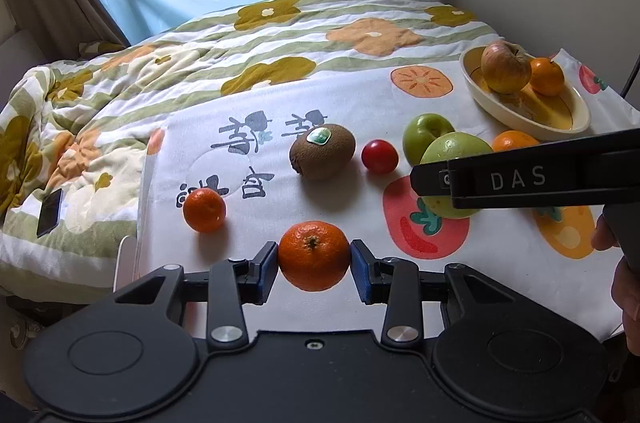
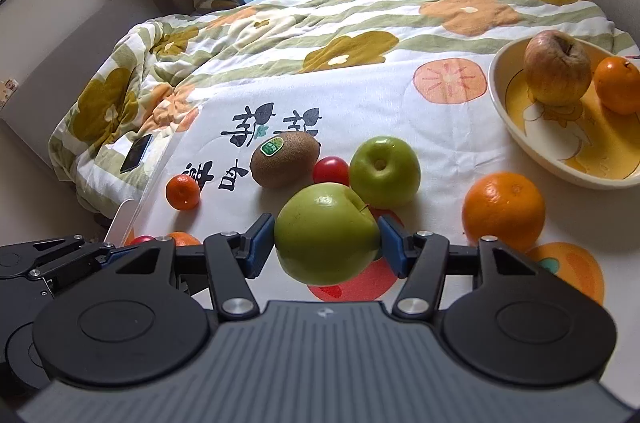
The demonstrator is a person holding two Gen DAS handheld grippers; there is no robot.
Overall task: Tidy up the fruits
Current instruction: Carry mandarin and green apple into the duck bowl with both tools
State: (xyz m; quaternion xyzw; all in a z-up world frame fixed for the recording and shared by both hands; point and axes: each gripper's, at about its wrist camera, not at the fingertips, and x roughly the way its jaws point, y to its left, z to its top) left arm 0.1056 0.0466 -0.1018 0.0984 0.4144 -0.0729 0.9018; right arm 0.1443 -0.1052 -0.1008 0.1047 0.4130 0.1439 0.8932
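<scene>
A round orange mandarin (image 1: pixel 313 256) is clamped by the left gripper (image 1: pixel 314 265), a smooth green apple (image 2: pixel 326 233) by the right gripper (image 2: pixel 327 243), the cream ceramic bowl (image 2: pixel 500 103) seen at two o'clock.

Count on the printed white cloth (image 1: pixel 340 95): nine fruits, one bowl, one phone.

There are four round orange citrus fruits: a small mandarin (image 1: pixel 204 209), a clamped orange (image 1: pixel 314 255), a loose orange (image 2: pixel 503 211) and a bowl orange (image 2: pixel 616 85). There are two smooth green apples, a held green apple (image 2: pixel 326 233) and a resting green apple (image 2: pixel 385 172). There is one each of a wrinkled red-yellow apple (image 2: pixel 557 71), a fuzzy brown kiwi (image 2: pixel 285 159), a small red tomato (image 2: pixel 330 170), a cream oval ceramic bowl (image 2: pixel 494 83) and a dark flat phone (image 2: pixel 136 153).
</scene>
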